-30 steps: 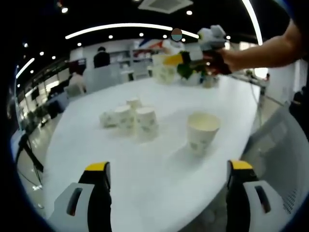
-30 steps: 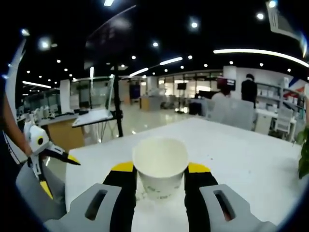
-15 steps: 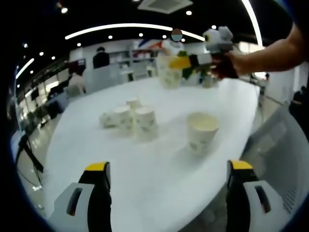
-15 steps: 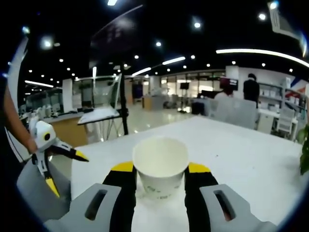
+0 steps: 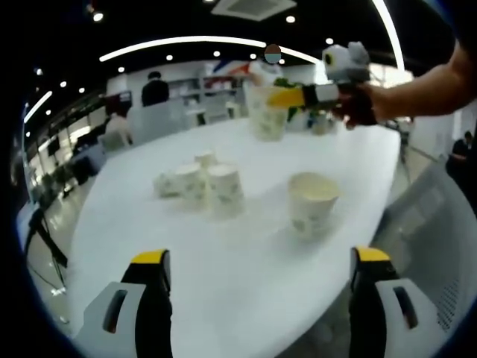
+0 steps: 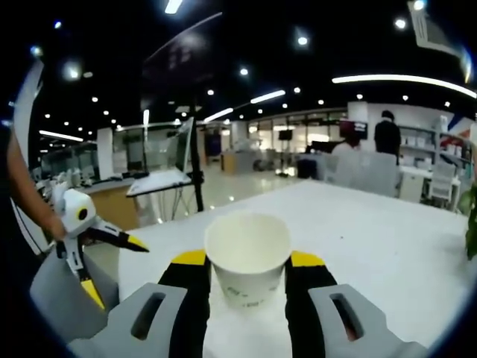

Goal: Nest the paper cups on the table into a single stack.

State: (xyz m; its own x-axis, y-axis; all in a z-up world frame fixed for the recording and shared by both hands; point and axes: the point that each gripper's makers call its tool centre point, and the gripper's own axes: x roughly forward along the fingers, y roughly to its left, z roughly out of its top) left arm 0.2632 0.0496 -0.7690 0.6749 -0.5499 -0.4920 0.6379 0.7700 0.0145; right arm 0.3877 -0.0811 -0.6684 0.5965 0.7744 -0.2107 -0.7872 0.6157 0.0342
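On the white table (image 5: 134,224) stands an upright paper cup (image 5: 313,201), mouth up. Left of it is a cluster of cups (image 5: 223,188), most of them upside down, and one cup (image 5: 165,183) lies on its side. My left gripper (image 5: 261,287) hangs open and empty over the table's near edge. At the far side my right gripper (image 5: 302,95) holds another paper cup (image 5: 268,119) above the table. The right gripper view has this cup (image 6: 247,253) upright between the right gripper's (image 6: 247,262) jaws, with the open left gripper (image 6: 113,268) at the left.
A grey chair (image 5: 440,224) stands off the table's right edge. Office desks, chairs and people fill the background (image 5: 156,93). A stand with a board (image 6: 195,171) rises beyond the table, and a plant (image 6: 471,224) shows at the right.
My right gripper has carried its cup a little to the right above the far side of the table. The left gripper and the cups on the table have not moved.
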